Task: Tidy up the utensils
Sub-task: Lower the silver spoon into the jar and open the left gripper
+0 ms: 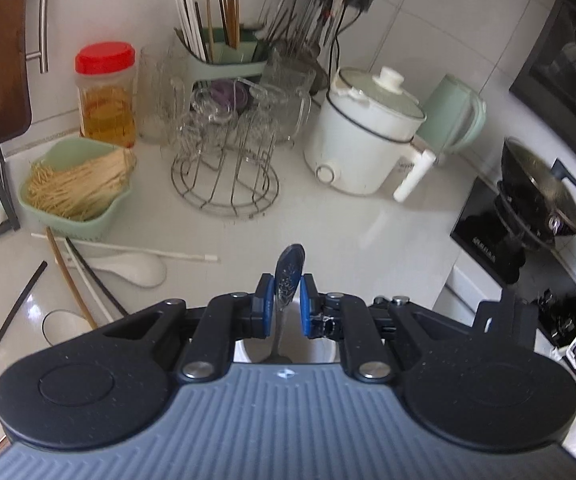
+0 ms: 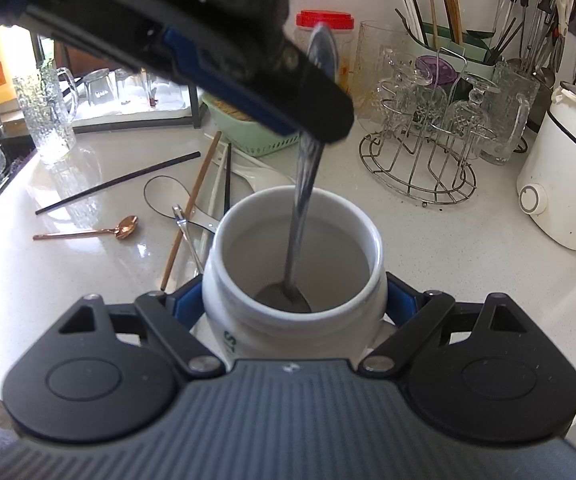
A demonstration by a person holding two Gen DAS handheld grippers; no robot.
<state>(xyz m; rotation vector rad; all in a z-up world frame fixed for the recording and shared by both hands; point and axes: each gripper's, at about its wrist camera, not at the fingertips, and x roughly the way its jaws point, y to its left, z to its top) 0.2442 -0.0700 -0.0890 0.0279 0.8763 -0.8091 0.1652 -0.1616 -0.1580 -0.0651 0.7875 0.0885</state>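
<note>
My right gripper [image 2: 293, 300] is shut on a white ceramic jar [image 2: 293, 248] and holds it on the counter. My left gripper [image 1: 288, 300] is shut on a metal spoon [image 1: 288, 276]; it also shows from above in the right wrist view [image 2: 307, 120]. The spoon [image 2: 301, 208] stands nearly upright inside the jar, one end on the jar's bottom. Loose on the counter lie a copper spoon [image 2: 100, 232], a black chopstick [image 2: 116, 182], a brown chopstick [image 2: 192, 208], a white ladle spoon [image 1: 128, 268] and a white chopstick [image 1: 136, 250].
A green basket of noodles [image 1: 76, 188], a wire rack with glasses [image 1: 224, 160], a red-lidded jar [image 1: 106, 92], a green utensil holder with chopsticks [image 1: 224, 48], a white electric pot [image 1: 363, 136], a green kettle [image 1: 453, 116] and a stove with a wok [image 1: 539, 196].
</note>
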